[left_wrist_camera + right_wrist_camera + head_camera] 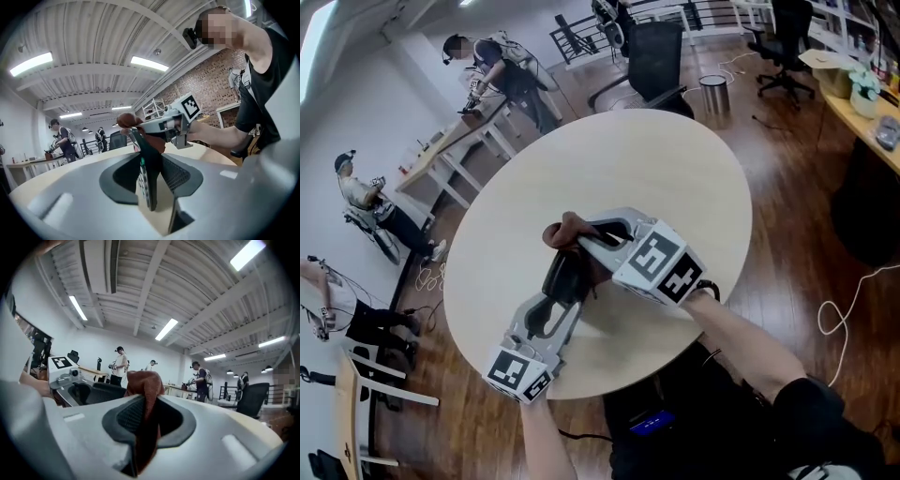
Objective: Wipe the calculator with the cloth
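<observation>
- While it is held on edge above the round table (675, 159), the calculator (148, 180) is clamped tight in the left gripper (151, 197)
- The brown cloth (144, 390), pinched in the right gripper (140, 437), touches the calculator's far end
- People (502, 75) stand at desks (450, 141) beyond

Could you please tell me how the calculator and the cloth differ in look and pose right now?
The dark, flat calculator is rigid and stands on edge in the left claw; the reddish-brown cloth is soft and bunched in the right claw. The calculator is slim with rows of keys; the cloth is plain and bulges beyond the jaws. Both are clamped above the round beige table.
</observation>
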A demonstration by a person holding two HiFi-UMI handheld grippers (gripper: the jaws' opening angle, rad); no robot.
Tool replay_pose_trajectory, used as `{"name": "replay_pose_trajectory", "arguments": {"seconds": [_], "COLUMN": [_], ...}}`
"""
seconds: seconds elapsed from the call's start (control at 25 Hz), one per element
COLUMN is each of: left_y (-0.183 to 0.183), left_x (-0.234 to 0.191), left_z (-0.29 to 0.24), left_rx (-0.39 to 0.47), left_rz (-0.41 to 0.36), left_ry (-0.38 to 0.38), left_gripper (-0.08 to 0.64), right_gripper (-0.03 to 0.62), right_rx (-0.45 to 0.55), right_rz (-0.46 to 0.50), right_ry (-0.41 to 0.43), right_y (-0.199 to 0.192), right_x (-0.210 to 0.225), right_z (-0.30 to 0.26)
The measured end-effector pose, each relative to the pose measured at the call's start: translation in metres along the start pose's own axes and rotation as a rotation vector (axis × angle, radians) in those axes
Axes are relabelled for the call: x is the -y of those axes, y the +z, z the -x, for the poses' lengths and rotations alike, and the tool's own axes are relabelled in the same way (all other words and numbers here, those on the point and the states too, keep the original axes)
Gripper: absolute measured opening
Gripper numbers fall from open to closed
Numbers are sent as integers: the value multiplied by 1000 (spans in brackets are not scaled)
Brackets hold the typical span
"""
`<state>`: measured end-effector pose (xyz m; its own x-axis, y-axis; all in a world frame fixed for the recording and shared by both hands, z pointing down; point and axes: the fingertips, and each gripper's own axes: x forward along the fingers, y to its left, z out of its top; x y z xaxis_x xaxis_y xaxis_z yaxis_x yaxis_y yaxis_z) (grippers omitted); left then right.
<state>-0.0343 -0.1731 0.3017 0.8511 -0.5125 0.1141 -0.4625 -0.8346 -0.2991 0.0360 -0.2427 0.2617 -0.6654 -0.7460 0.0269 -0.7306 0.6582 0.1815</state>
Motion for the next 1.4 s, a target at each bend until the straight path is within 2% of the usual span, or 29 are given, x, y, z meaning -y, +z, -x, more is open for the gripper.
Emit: {"name": "replay_pose_trajectory", "arguments": {"seconds": [0.08, 0.16, 0.2, 0.28, 0.4, 0.48, 0.56, 0.64, 0.72, 0.84, 0.92, 1.0, 1.08, 1.16, 1.2, 1.28, 1.4], "left_y": [-1, -2, -1, 0, 1, 2, 2, 1, 1, -1, -6, -11, -15, -18, -21, -28, -42], "left_x": [-2, -3, -4, -6, -6, -4, -1, 1, -1, -5, -8, -18, -32, -38, -35, -22, -1], "left_z": [1, 2, 2, 0, -2, -1, 1, 2, 7, 17, 23, 32, 39, 36, 29, 7, -22], "left_rx": [3, 4, 5, 5, 4, 2, 0, 1, 5, 0, -21, -57, -108, -192, -245, -357, -488], "left_rz": [12, 19, 21, 20, 16, 8, -3, -9, -9, -7, 0, 6, -15, -69, -107, -185, -237], "left_ry": [6, 7, 8, 12, 17, 18, 14, 7, 7, 24, 48, 98, 172, 226, 227, 180, 119], "left_gripper": [141, 141, 141, 141, 141, 140, 140, 140, 140, 140, 140, 140, 140, 139, 140, 141, 143], "right_gripper": [51, 49, 51, 50, 50, 51, 49, 50, 49, 49, 49, 51, 49, 49, 49, 51, 49], "right_rx": [-77, -78, -54, 15, 115, 114, 91, 84, 69, -67, -145, -163, -160, -162, -169, -200, -282], "right_rz": [-57, -114, -124, -87, 71, 181, 232, 186, 78, -50, -106, -145, -156, -154, -144, -112, -80], "right_ry": [-91, -138, -136, -73, 105, 187, 199, 171, 114, -44, -110, -94, -5, 108, 148, 176, 135], "right_y": [-27, -33, -26, 2, 49, 58, 52, 42, 28, -15, -39, -45, -39, -31, -29, -32, -56], "right_x": [35, 47, 43, 15, -62, -102, -112, -94, -57, 10, 34, 29, 0, -34, -46, -54, -36], "right_z": [1, 10, 15, 22, 26, 23, 16, 10, 3, -4, 3, 12, 14, 12, 9, 6, 6]}}
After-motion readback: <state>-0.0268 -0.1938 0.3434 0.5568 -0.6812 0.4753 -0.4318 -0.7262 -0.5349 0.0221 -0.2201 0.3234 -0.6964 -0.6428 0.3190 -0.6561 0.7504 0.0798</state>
